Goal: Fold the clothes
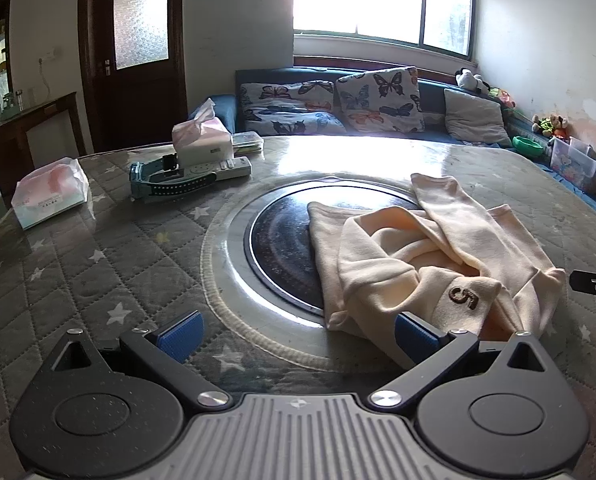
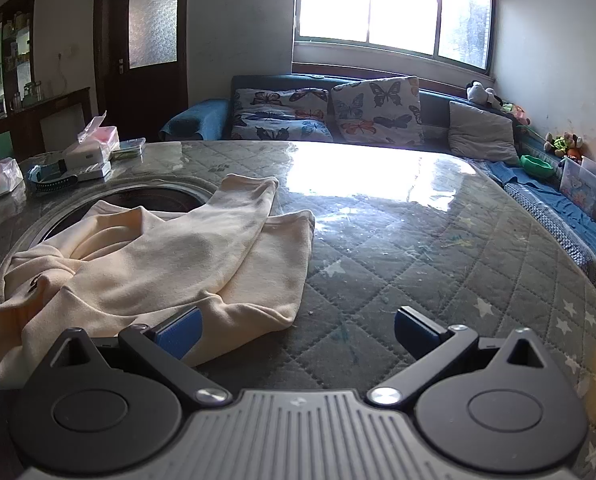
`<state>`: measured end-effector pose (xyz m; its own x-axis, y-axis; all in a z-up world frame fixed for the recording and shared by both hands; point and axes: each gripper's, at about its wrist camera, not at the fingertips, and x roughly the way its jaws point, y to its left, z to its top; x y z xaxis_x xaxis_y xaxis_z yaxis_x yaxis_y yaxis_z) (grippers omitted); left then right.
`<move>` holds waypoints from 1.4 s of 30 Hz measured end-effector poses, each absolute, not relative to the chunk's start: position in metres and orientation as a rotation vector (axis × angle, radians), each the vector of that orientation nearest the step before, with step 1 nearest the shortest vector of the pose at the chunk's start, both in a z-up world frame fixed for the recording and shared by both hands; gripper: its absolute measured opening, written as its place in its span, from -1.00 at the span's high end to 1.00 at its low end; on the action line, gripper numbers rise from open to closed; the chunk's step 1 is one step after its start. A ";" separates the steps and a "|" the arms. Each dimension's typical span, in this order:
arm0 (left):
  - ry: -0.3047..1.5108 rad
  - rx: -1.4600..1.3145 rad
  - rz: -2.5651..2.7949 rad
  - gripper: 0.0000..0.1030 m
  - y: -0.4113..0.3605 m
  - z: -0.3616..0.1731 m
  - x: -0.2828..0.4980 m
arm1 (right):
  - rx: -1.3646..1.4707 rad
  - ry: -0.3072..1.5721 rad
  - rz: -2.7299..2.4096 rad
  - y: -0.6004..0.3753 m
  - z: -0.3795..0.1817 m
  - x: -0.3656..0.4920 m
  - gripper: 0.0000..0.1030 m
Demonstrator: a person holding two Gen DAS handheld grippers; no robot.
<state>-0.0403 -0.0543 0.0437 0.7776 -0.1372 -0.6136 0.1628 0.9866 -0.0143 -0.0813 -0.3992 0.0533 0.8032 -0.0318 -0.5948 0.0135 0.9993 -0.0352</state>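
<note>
Cream garment (image 1: 430,256) crumpled on quilted table (image 1: 98,264), partly over dark round inset (image 1: 282,248); brown "5" patch (image 1: 463,297) facing up. Left gripper (image 1: 298,334) spread wide, empty, right pad at garment's near edge. Right gripper (image 2: 296,334) likewise spread, empty, left pad over hem, right over bare table. Tissue packs (image 1: 50,198), remote (image 1: 222,168) at far left. Sofa (image 1: 434,100) with butterfly cushions (image 1: 378,100) beyond, under window (image 1: 378,0).

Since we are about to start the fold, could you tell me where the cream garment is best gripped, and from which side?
I would take the cream garment at its near hem corner, coming in low from the near side with the right gripper. That edge lies flat and free on the table, unlike the bunched middle.
</note>
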 end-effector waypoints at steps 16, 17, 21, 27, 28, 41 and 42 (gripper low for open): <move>0.687 0.019 -0.185 -1.00 -0.060 0.044 -0.030 | -0.046 0.643 0.033 -0.386 0.056 -0.080 -0.99; 0.690 0.021 -0.181 -1.00 -0.060 0.043 -0.029 | -0.045 0.644 0.035 -0.386 0.056 -0.079 -0.99; 0.689 0.017 -0.168 -1.00 -0.056 0.045 -0.028 | -0.049 0.645 0.037 -0.385 0.057 -0.077 -0.99; 0.701 0.004 -0.156 -1.00 -0.053 0.044 -0.025 | -0.056 0.656 0.050 -0.382 0.056 -0.074 -0.98; 0.701 0.004 -0.157 -1.00 -0.053 0.045 -0.025 | -0.055 0.659 0.058 -0.381 0.056 -0.073 -0.98; 0.706 -0.008 -0.163 -1.00 -0.055 0.045 -0.016 | -0.059 0.664 0.101 -0.372 0.062 -0.063 -0.89; 0.707 -0.007 -0.164 -1.00 -0.056 0.045 -0.015 | -0.057 0.666 0.104 -0.371 0.062 -0.062 -0.89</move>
